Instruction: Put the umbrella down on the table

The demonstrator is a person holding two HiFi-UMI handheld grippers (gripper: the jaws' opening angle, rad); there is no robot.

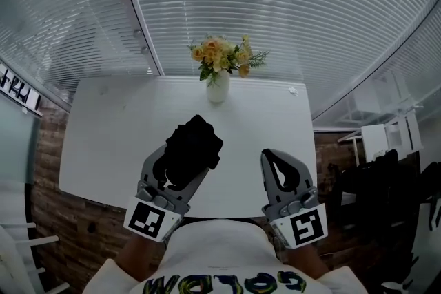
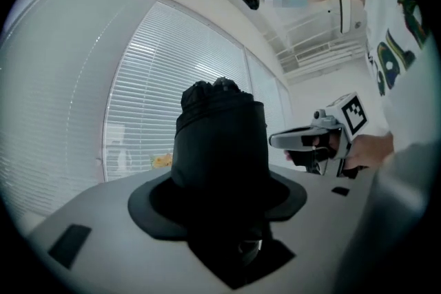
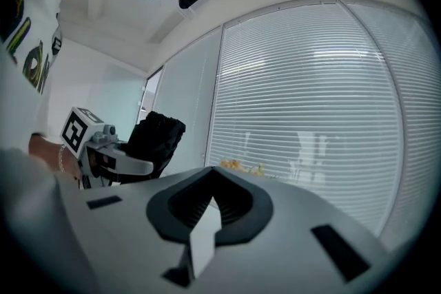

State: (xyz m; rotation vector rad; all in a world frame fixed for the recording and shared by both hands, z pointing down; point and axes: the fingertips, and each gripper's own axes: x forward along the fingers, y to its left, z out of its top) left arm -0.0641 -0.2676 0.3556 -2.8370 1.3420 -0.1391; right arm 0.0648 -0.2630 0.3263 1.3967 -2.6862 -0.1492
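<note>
One umbrella (image 1: 195, 142): left tongs (image 1: 178, 172) are gripping it, long axis pointing ahead, hanging above surface (image 1: 103, 141).
Right tongs (image 1: 270, 156): closed, empty, hovering beside.

Cool, even daylight comes through the blinds (image 1: 275, 3) and fills all three views. Below the blinds the table (image 1: 103, 141) is bright, almost washed out, with barely a shadow on it. The umbrella (image 1: 193, 148) shows as a flat black mass without detail. The blinds' slats bow strongly toward each picture's edge, and the corners of both gripper views go black. Surfaces close to those lenses are soft, while the blinds stay sharp.
</note>
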